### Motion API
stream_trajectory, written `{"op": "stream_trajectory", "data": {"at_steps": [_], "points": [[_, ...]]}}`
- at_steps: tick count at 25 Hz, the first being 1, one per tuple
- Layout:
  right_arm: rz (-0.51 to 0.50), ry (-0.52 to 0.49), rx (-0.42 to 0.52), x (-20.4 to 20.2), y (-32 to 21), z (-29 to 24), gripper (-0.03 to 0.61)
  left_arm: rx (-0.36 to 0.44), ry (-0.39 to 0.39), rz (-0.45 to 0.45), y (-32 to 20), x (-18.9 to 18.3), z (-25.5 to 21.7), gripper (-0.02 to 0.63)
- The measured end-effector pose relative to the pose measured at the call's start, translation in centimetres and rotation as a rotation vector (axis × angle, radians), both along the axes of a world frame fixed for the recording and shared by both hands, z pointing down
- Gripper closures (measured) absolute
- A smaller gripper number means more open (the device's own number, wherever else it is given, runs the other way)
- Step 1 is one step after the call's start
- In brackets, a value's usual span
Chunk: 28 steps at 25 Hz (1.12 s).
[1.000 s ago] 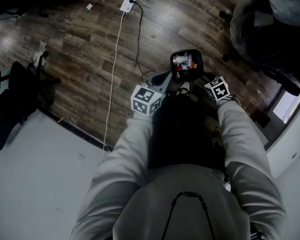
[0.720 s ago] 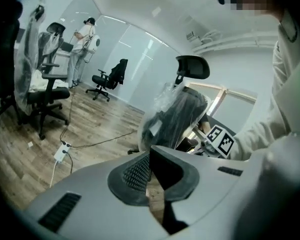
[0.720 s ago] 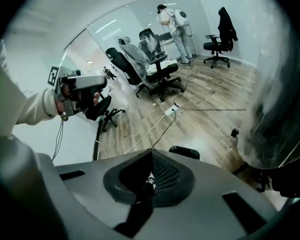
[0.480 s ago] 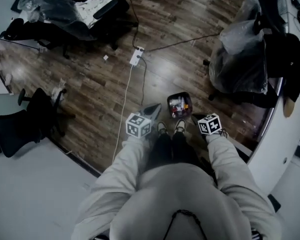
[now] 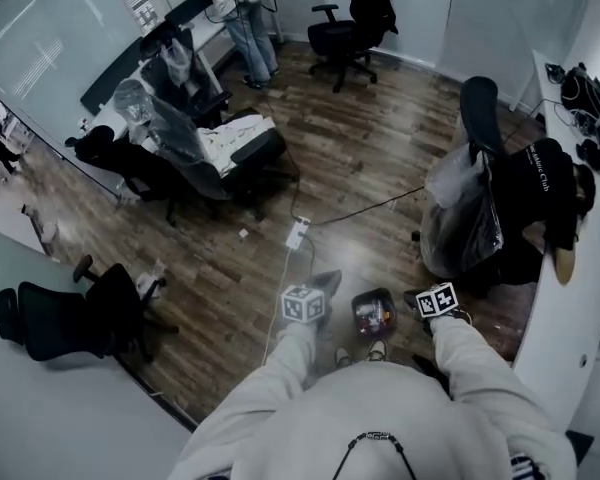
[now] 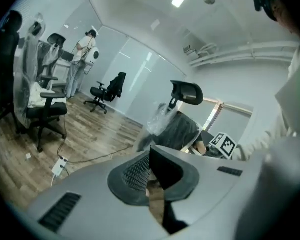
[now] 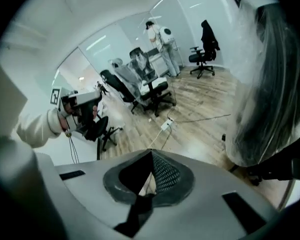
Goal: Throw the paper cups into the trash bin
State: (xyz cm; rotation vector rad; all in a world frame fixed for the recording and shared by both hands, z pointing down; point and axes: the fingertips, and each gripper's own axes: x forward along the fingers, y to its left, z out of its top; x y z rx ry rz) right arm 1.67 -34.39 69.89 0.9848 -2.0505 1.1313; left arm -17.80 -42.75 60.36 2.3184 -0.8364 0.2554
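Dark wood flooring (image 5: 380, 158) runs through an office of swivel chairs. On it, just ahead of the person's shoes (image 5: 377, 351), stands the trash bin (image 5: 373, 292). It holds a jumble of pale and red things. These may well be the paper cups, but they are too small in the head view to name, and no loose cup shows on the floor near it.

The left gripper (image 6: 150, 150) has its jaws brought together with nothing between the pads. The right gripper (image 7: 151, 154) is closed and empty too. With neither carrying anything, the drop into the bin looks finished for now. That would explain why both tools sit clear of the bin and not down at its mouth.

From above, the two marker cubes flank the bin, one on each side and slightly nearer the person. Both grey sleeves (image 5: 280, 388) reach forward and down from the shoulders, the elbows only lightly bent. The left tool points out across the room at a shallow slant, its camera taking in the far wall and the ceiling lights. The right one tips more steeply, towards the boards and the white power strip (image 5: 296, 233). A chair wrapped in plastic (image 5: 460, 218) stands close on the right.
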Motion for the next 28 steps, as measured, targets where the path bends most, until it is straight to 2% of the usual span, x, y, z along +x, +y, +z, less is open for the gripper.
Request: {"op": "stream_trajectory", "data": {"at_steps": [2, 4, 6, 8, 10, 12, 15, 16, 18, 22, 28], "points": [[0.086, -0.089, 0.111, -0.1, -4.8, -5.0, 0.560, 0.093, 0.009, 0.001, -2.9, 0.1, -4.2, 0.620], [0.128, -0.166, 0.262, -0.8, -10.2, -12.1, 0.560, 0.197, 0.044, -0.021, -6.1, -0.5, -9.8, 0.620], [0.108, -0.214, 0.427, -1.8, -14.1, -20.5, 0.560, 0.316, 0.066, -0.029, -8.4, -0.8, -16.0, 0.620], [0.075, -0.250, 0.596, -3.0, -16.8, -29.3, 0.560, 0.450, 0.052, 0.004, -9.8, -0.6, -22.2, 0.620], [0.045, -0.282, 0.751, -4.2, -17.9, -37.5, 0.560, 0.568, 0.041, 0.028, -10.4, -0.3, -28.2, 0.620], [0.014, -0.353, 0.857, -5.5, -17.4, -44.0, 0.558, 0.661, 0.042, 0.035, -10.1, 0.4, -32.9, 0.620], [-0.020, -0.518, 0.921, -7.6, -15.5, -49.4, 0.560, 0.738, 0.090, 0.059, -7.9, 2.0, -36.9, 0.620], [-0.031, -0.536, 0.932, -8.2, -15.0, -50.1, 0.559, 0.749, 0.102, 0.070, -7.2, 2.5, -37.3, 0.620], [-0.054, -0.508, 0.943, -9.1, -14.5, -50.2, 0.560, 0.756, 0.085, 0.085, -6.3, 3.3, -37.2, 0.620], [-0.089, -0.412, 0.904, -9.5, -14.1, -48.3, 0.560, 0.754, 0.068, 0.072, -5.8, 3.5, -37.0, 0.620], [-0.084, -0.384, 0.901, -9.3, -13.4, -47.4, 0.560, 0.757, 0.072, 0.088, -5.0, 3.5, -37.5, 0.620]]}}
